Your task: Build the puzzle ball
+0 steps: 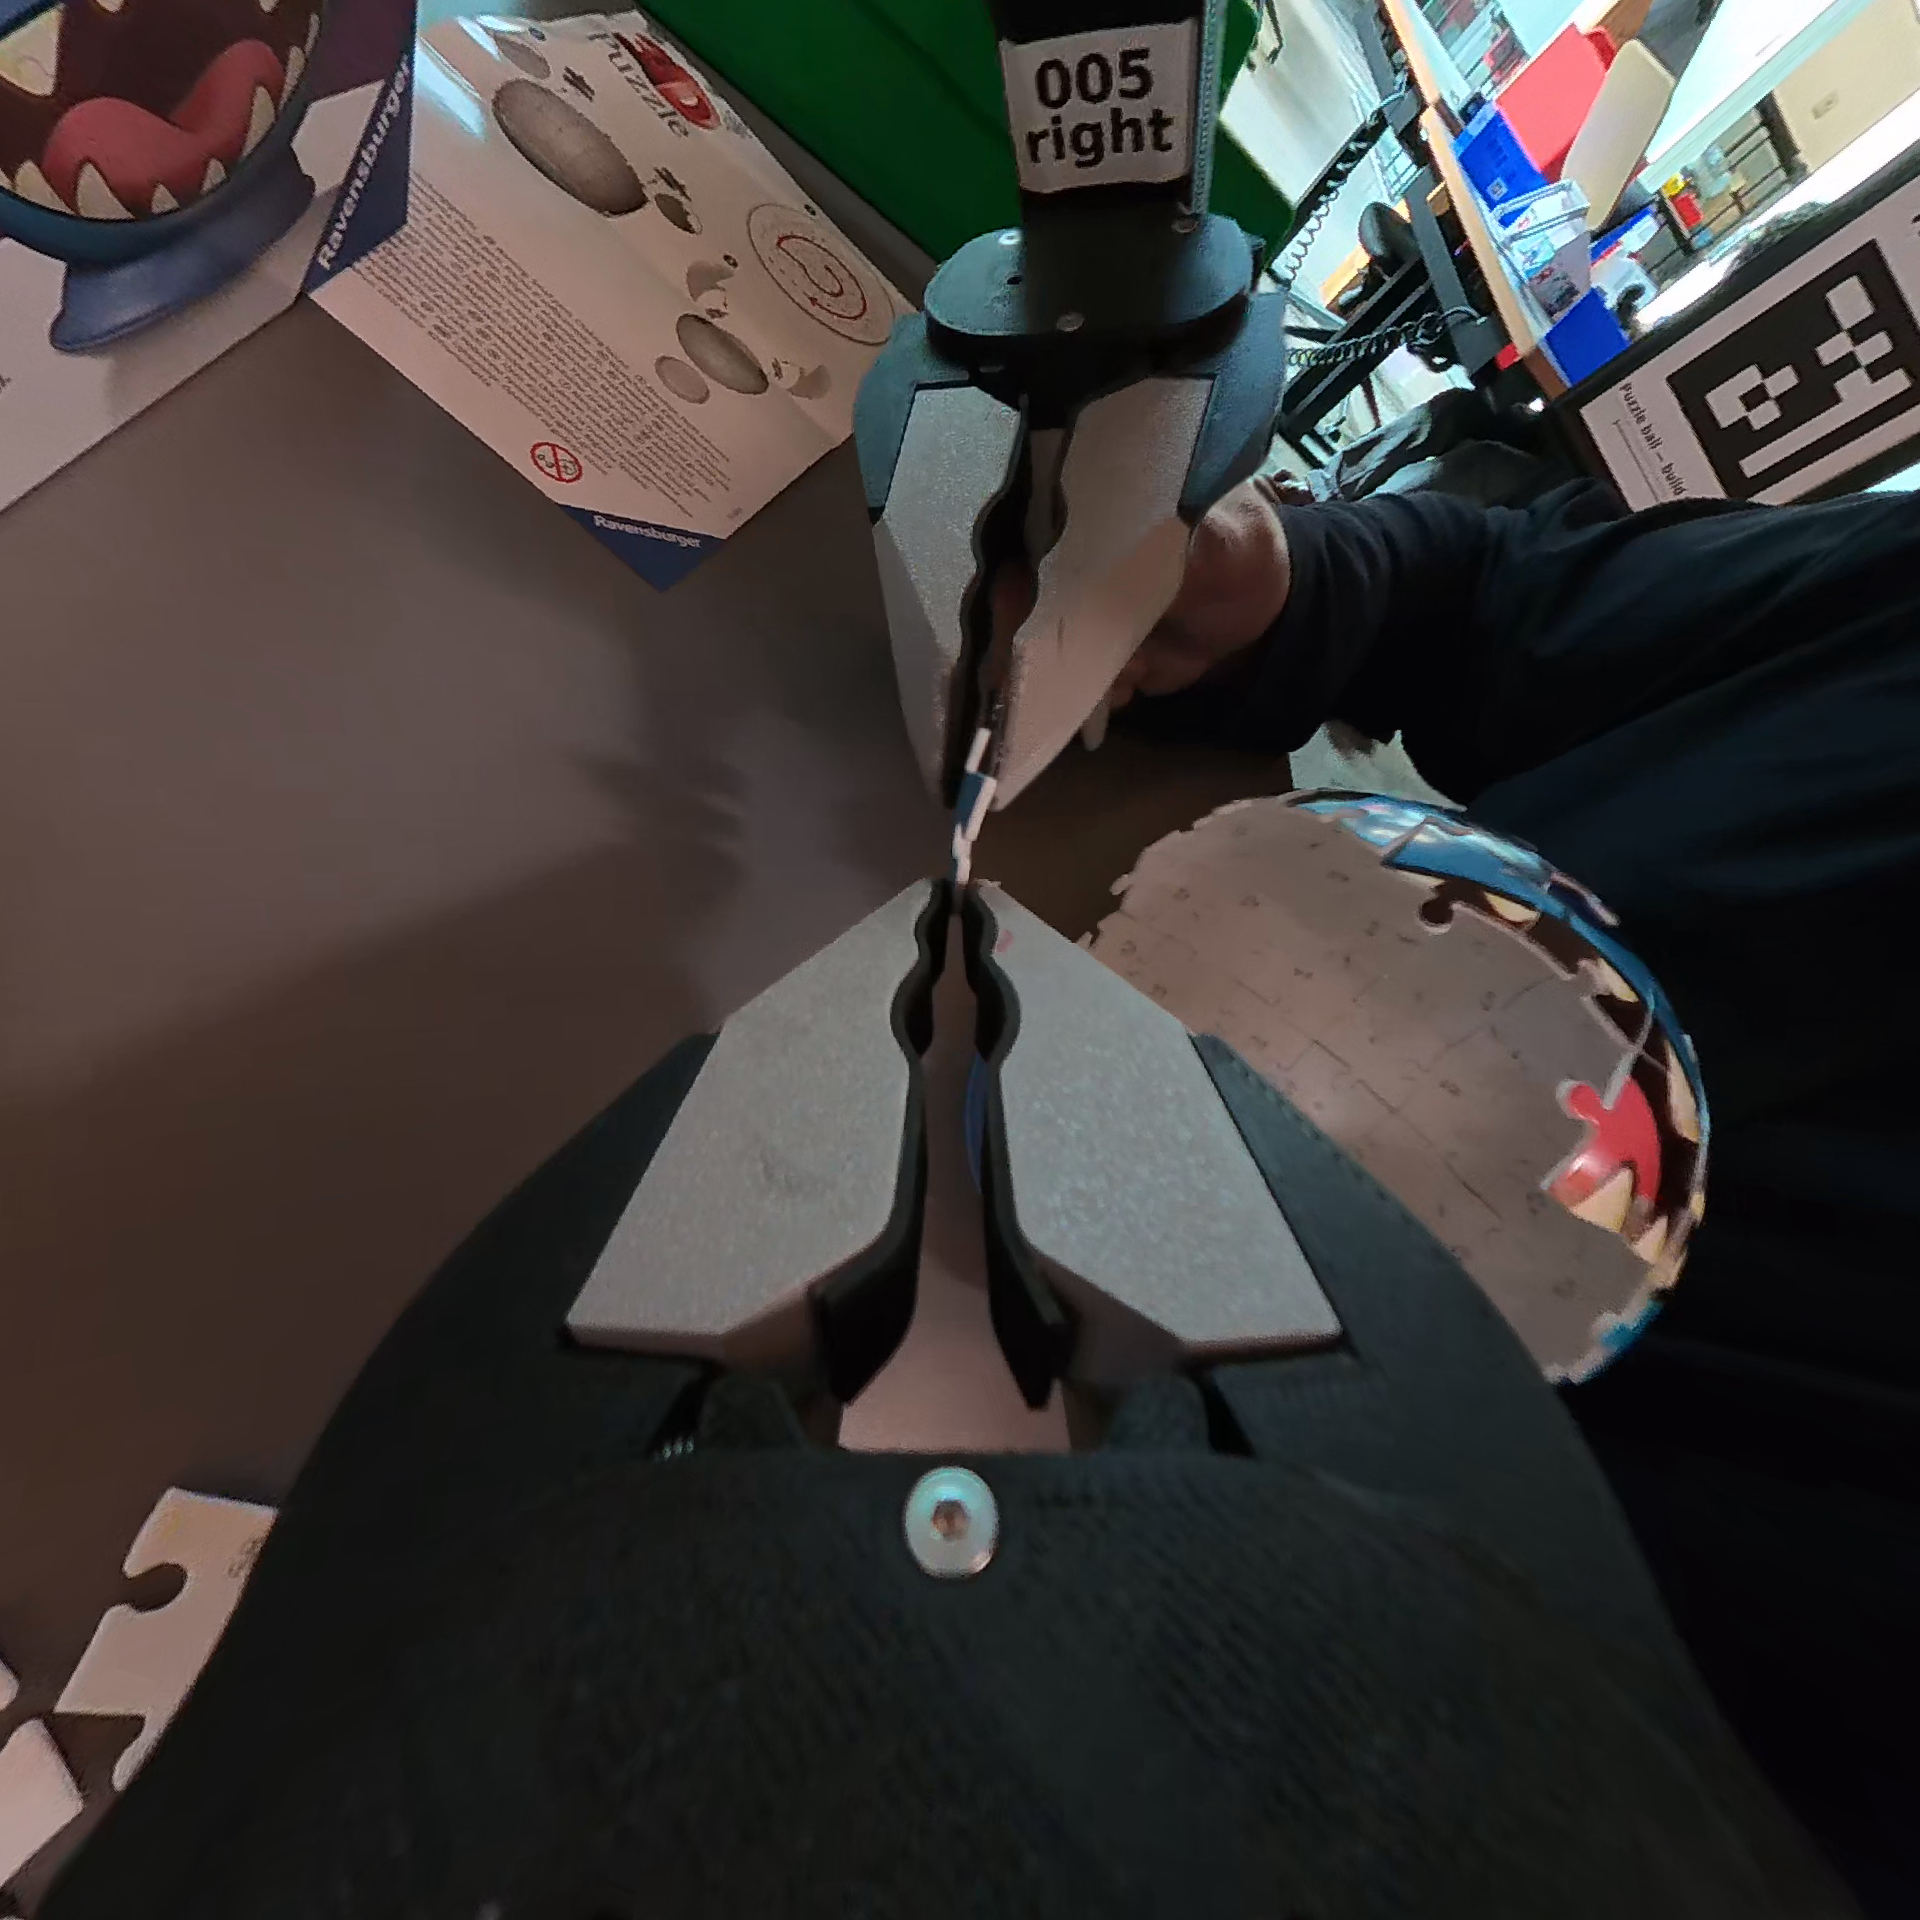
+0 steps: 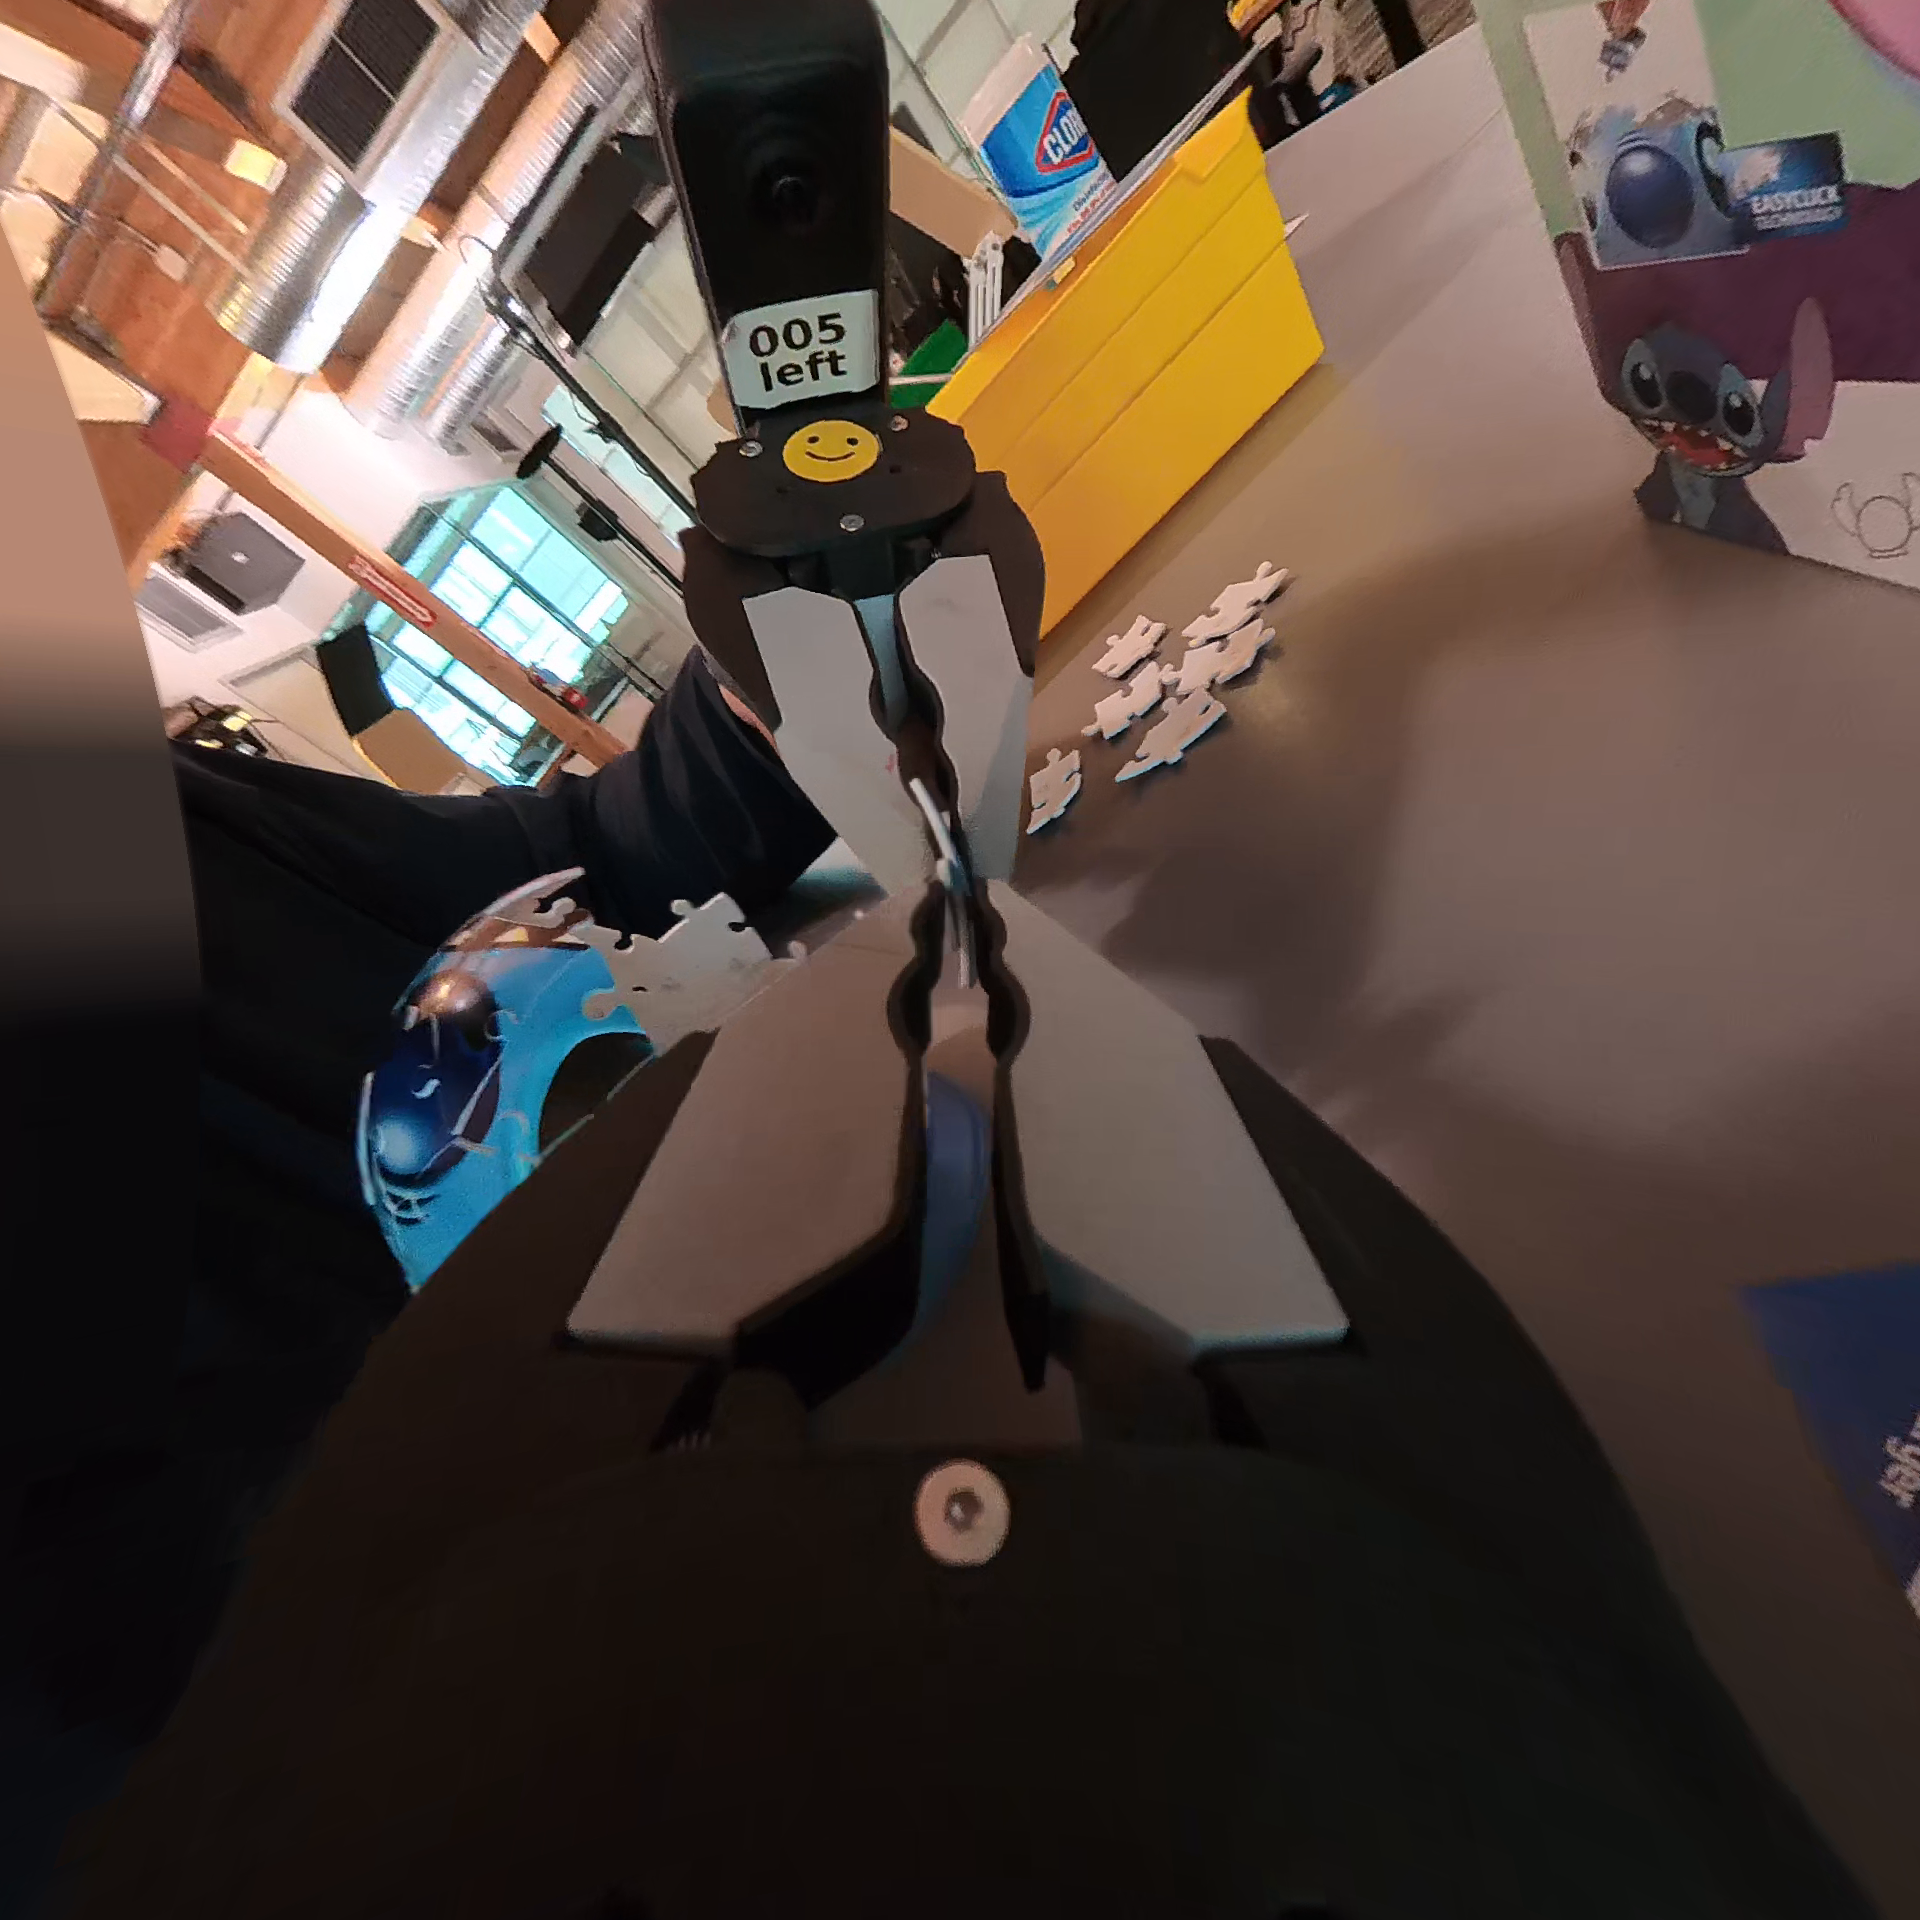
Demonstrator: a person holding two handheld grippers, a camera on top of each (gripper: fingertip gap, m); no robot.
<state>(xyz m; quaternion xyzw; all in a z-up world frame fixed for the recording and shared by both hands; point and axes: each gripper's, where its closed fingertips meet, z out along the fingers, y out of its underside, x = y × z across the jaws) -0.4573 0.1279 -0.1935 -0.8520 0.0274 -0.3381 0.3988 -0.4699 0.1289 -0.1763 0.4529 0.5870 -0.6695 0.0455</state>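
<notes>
On a grey-brown desk (image 1: 364, 935), the two grippers meet tip to tip over a thin puzzle piece (image 1: 971, 805): the right gripper (image 1: 977, 790) pinches it, the left gripper (image 1: 954, 894) has its fingers narrowed on its other edge. The half-built blue puzzle ball (image 1: 1455, 1049) lies just beside; loose white pieces (image 2: 1174, 675) lie farther off

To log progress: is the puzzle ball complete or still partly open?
Partly open: the puzzle ball shows its pale inside and a jagged unfinished edge; loose pieces lie on the table.
</notes>
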